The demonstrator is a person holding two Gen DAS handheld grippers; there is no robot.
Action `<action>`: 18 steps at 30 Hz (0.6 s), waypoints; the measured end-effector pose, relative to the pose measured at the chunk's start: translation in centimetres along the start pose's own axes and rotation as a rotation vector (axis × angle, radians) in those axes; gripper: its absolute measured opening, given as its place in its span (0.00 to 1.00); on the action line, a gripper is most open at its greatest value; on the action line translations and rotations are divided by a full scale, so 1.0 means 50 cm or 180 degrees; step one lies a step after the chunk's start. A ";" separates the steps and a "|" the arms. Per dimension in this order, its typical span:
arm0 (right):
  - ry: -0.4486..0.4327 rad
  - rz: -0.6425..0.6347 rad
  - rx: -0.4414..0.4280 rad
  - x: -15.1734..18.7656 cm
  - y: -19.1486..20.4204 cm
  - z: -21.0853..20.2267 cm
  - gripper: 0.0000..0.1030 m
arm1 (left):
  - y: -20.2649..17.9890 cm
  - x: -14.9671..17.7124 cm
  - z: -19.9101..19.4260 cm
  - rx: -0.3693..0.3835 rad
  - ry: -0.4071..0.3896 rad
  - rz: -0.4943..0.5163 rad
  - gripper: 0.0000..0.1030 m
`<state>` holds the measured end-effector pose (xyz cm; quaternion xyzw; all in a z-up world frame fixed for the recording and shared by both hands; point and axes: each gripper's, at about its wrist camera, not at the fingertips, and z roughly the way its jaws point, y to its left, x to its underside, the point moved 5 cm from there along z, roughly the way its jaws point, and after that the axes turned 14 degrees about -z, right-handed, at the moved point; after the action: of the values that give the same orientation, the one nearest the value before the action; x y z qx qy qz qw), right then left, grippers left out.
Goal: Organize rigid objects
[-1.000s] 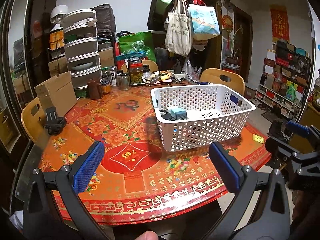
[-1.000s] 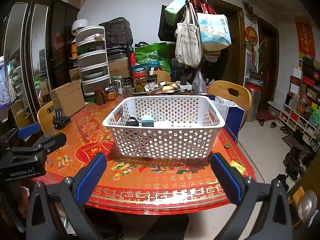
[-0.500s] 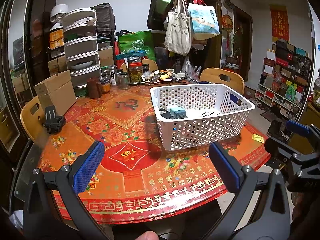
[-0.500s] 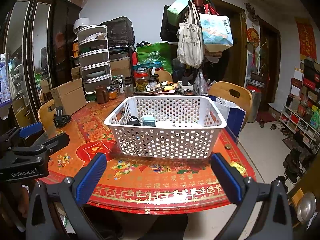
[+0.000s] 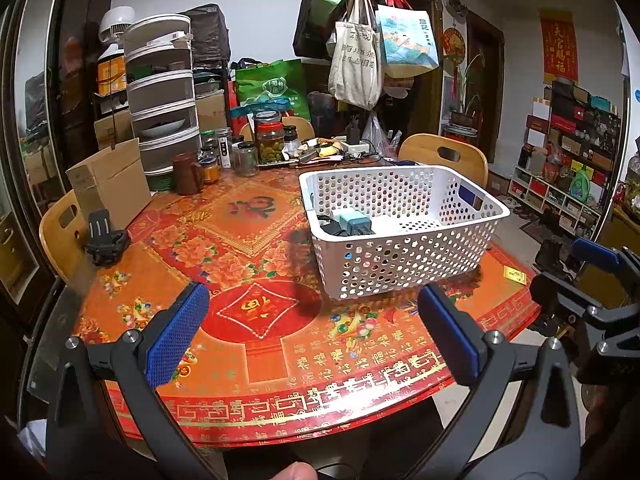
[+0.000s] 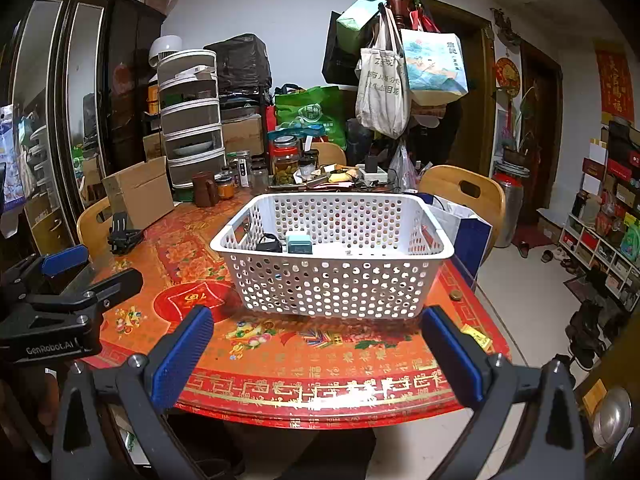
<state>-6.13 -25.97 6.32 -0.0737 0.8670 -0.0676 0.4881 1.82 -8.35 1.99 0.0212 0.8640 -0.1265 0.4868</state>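
A white perforated basket stands on the red round table. Inside it lie a teal charger block, a black item and something white. A black clip-like gadget lies at the table's left edge. My left gripper is open and empty, held back from the table's near edge. My right gripper is open and empty, facing the basket's near wall.
Jars, a brown mug, a cardboard box and stacked drawers crowd the table's far side. Wooden chairs stand around the table. A coat rack with bags stands behind. A small yellow packet lies near the right rim.
Both grippers have drifted slightly back from the table; the view shifted a little. Nothing on the table moved.
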 end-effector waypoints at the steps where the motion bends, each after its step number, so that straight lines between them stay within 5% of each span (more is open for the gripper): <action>1: 0.0000 0.0000 -0.0001 0.000 0.000 0.000 1.00 | 0.000 0.000 0.000 -0.0001 0.0001 0.0000 1.00; 18: 0.0006 -0.0012 0.0004 0.001 0.003 0.001 1.00 | -0.006 0.006 0.008 -0.0013 0.0019 -0.0013 1.00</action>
<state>-6.13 -25.84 6.21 -0.0750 0.8673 -0.0691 0.4872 1.97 -8.79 1.61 0.0189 0.8658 -0.1258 0.4839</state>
